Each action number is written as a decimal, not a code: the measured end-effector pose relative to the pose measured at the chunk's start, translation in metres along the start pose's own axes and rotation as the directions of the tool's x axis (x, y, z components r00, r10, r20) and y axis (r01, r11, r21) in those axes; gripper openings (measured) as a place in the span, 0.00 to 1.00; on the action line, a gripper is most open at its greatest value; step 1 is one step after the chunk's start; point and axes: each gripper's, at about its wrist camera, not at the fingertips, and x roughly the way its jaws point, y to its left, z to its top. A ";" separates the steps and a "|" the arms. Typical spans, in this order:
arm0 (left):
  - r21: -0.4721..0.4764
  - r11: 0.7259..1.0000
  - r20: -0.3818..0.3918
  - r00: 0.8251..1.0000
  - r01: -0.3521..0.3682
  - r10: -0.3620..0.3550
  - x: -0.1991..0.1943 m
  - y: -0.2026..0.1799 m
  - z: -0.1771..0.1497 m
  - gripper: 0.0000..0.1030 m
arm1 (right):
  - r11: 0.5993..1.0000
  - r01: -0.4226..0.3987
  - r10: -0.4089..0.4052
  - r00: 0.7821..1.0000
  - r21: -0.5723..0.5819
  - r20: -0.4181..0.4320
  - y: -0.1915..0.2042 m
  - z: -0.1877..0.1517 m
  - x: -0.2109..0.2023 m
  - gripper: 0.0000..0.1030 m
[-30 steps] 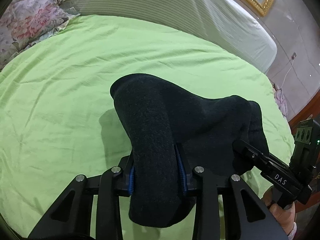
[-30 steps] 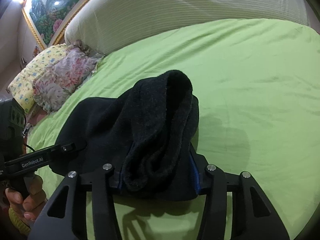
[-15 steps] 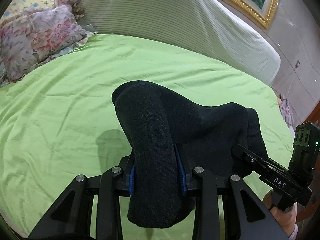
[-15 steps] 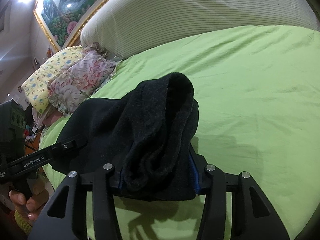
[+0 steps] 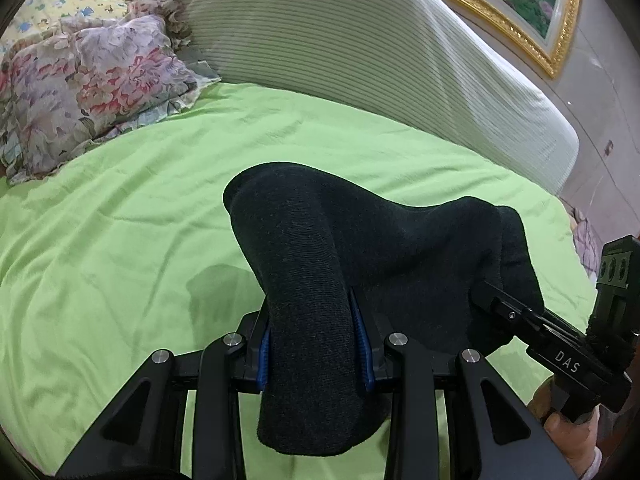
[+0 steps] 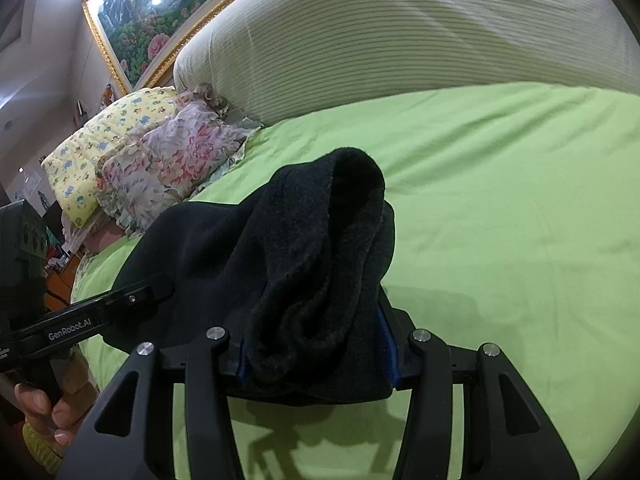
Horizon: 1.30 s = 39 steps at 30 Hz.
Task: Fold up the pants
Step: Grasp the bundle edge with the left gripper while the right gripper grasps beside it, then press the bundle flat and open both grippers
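Both grippers hold the black pants (image 5: 360,264) up off the bed (image 5: 120,264), stretched between them like a short dark hammock. The left gripper (image 5: 314,354) has its fingers (image 5: 263,354) clamped on a thick bunch of the knit cloth, which bulges above the grip and hangs below it. The right gripper (image 6: 316,356) does the same at the other end, its fingers (image 6: 387,344) closed on a rolled, fuzzy wad of the fabric that rises in a hump ahead of it. In the left wrist view the right gripper reaches in from the right and bites the far end of the pants; in the right wrist view the left gripper comes in from the left. A hand (image 6: 44,408) wraps each handle at the frame's edge.

The pants cast a faint shadow on the lime green sheet below. Farther off, at the head of the bed, lies a long striped bolster (image 5: 360,40). A floral pillow (image 5: 92,80) sits to its left, with a yellow patterned pillow (image 6: 100,140) behind it. A gold-framed painting (image 6: 152,12) hangs on the wall above.
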 end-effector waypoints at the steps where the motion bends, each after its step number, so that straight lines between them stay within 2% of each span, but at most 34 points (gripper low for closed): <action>1: 0.003 1.000 0.002 1.000 -0.006 0.006 0.002 0.002 0.003 0.33 | 1.000 -0.002 0.002 1.000 -0.005 0.002 0.001 0.003 0.003 0.49; 11: -0.010 0.999 0.007 0.999 -0.032 0.032 0.031 0.026 0.027 0.33 | 1.000 -0.022 0.021 1.000 -0.014 -0.018 0.002 0.021 0.044 0.49; 17: -0.044 0.998 -0.026 0.999 -0.044 0.043 0.047 0.041 0.020 0.33 | 1.000 -0.012 0.012 0.998 -0.013 -0.058 0.001 0.014 0.063 0.50; 22: -0.053 0.997 -0.040 0.998 -0.048 0.046 0.054 0.047 0.013 0.37 | 1.000 -0.007 0.007 0.998 -0.011 -0.067 -0.004 0.013 0.066 0.55; 25: -0.053 0.997 -0.038 0.998 -0.056 0.054 0.057 0.048 0.011 0.44 | 1.000 -0.009 0.009 0.997 -0.006 -0.073 -0.009 0.010 0.067 0.58; 30: -0.072 0.995 -0.040 0.997 -0.072 0.069 0.058 0.054 0.009 0.65 | 0.999 -0.008 0.011 0.998 0.041 -0.070 -0.023 0.006 0.065 0.67; 33: -0.092 0.994 -0.042 0.997 -0.064 0.060 0.056 0.056 0.007 0.68 | 0.997 -0.028 0.033 0.998 0.077 -0.059 -0.032 0.005 0.060 0.71; 39: -0.103 0.991 -0.043 0.996 -0.082 0.078 0.051 0.056 0.000 0.75 | 0.997 -0.016 0.019 0.999 0.076 -0.037 -0.037 0.003 0.050 0.77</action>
